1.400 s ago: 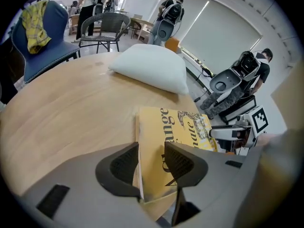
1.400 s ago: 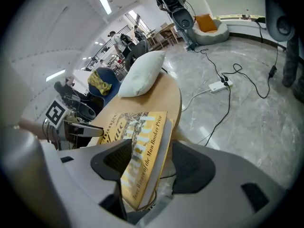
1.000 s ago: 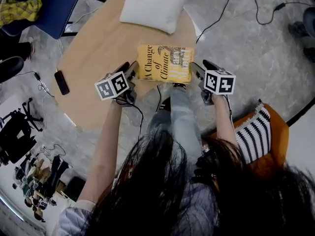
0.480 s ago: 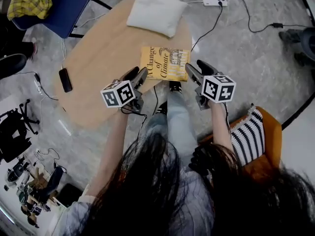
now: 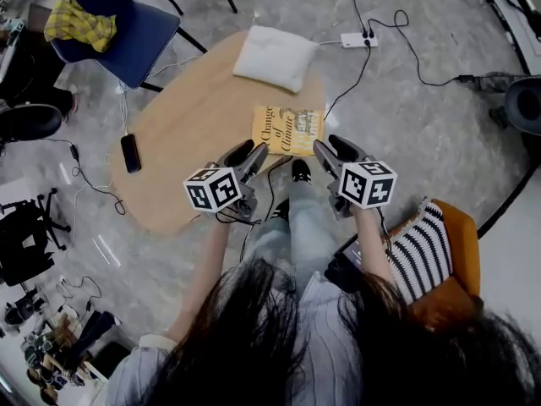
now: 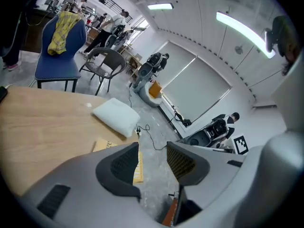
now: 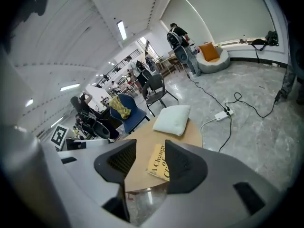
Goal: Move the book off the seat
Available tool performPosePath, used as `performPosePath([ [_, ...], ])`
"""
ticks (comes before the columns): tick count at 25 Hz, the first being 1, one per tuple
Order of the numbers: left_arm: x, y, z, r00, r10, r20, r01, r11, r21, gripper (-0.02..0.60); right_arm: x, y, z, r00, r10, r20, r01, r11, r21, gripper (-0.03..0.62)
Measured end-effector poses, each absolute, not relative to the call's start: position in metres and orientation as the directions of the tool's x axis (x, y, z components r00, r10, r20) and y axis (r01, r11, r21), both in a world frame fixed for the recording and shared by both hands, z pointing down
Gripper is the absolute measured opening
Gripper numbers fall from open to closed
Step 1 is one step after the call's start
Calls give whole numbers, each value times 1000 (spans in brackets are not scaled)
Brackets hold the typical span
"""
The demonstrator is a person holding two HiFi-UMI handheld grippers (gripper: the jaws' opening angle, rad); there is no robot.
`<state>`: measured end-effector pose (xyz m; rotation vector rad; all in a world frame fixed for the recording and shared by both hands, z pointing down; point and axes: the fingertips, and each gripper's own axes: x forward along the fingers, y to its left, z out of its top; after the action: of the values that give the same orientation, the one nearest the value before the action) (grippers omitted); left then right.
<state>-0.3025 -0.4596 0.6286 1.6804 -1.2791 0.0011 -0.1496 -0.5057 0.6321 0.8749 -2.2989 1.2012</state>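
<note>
We have both tools raised over the lap: the left gripper (image 5: 251,152) (image 6: 152,163) holds its jaws apart with nothing between them. The right gripper (image 5: 332,148) (image 7: 145,158) is parted too, its jaws having just been closing somewhat on empty air. The yellow paperback book (image 5: 287,129) (image 7: 159,163) lies flat on the oval light-wood table (image 5: 186,134), at the table's 3 o'clock edge and at 12 o'clock from the grippers, touched by neither. At the table's 1 o'clock we see a white square pillow (image 5: 275,57) and at 9 o'clock a black phone (image 5: 130,152). Down at 4 o'clock in the head view, the orange upholstered seat (image 5: 463,256) carries a black-and-white striped cushion (image 5: 423,248), well apart from the book. Up at 11 o'clock stands a blue chair (image 5: 139,32) with a yellow plaid cloth (image 5: 80,24) draped on it.
</note>
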Motion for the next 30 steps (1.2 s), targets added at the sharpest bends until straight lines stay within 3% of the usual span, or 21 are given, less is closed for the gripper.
performPosePath([
  [7,-301,-445,564,482,-774,410,-707,-68,704,196,-150,-488,580,-721,-406,562,-692,457,-559,139],
  [22,-279,-369,503,556,-744,370,-744,-246,621,155,-156,-414,499,-741,-469,479,-670,474,-572,94],
  [30,-252,-326,489,646,-705,293,-675,-349,651,138,-144,-357,474,-705,-526,476,-707,466,-531,74],
])
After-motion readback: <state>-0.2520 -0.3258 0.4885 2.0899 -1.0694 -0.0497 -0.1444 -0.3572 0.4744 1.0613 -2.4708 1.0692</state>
